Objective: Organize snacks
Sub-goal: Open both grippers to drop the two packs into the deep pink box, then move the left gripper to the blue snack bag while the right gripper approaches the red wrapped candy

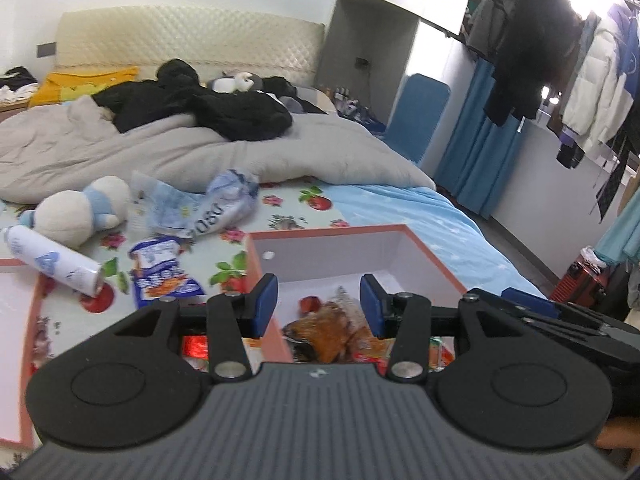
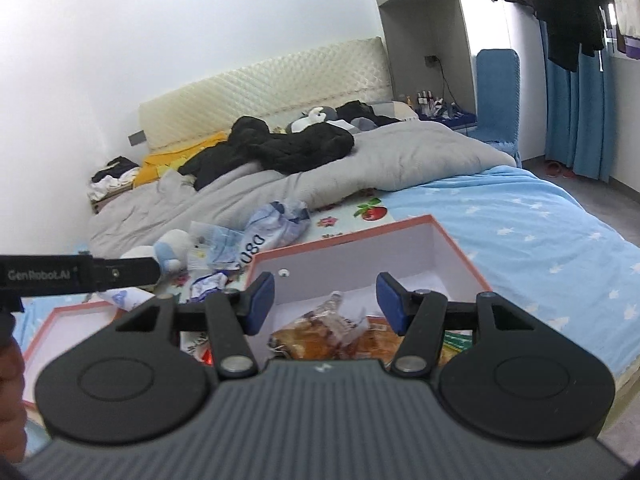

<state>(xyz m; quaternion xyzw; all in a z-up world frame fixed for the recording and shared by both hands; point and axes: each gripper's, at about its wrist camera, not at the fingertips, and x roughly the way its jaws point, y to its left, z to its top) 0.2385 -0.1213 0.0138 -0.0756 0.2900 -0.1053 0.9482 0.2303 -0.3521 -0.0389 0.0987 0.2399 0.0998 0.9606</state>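
Note:
An open box with a pink rim and white inside [image 1: 424,248] [image 2: 444,248] sits on the bed. Orange and clear snack packets [image 1: 328,328] [image 2: 320,332] lie in its near end. My left gripper [image 1: 319,300] hangs above the box's near left corner, open, with nothing between its blue pads. My right gripper [image 2: 326,298] hovers over the same box, open and empty as well. A blue and white snack bag [image 1: 164,276] lies on the flowered sheet left of the box. A red packet [image 1: 196,346] shows just outside the box under the left finger.
The box lid [image 1: 16,300] [image 2: 68,328] lies to the left. A white spray can [image 1: 52,264], a plush toy [image 1: 80,210], crumpled blue plastic bags [image 1: 224,200] and a grey duvet [image 1: 180,148] lie beyond. The bed edge drops off at the right.

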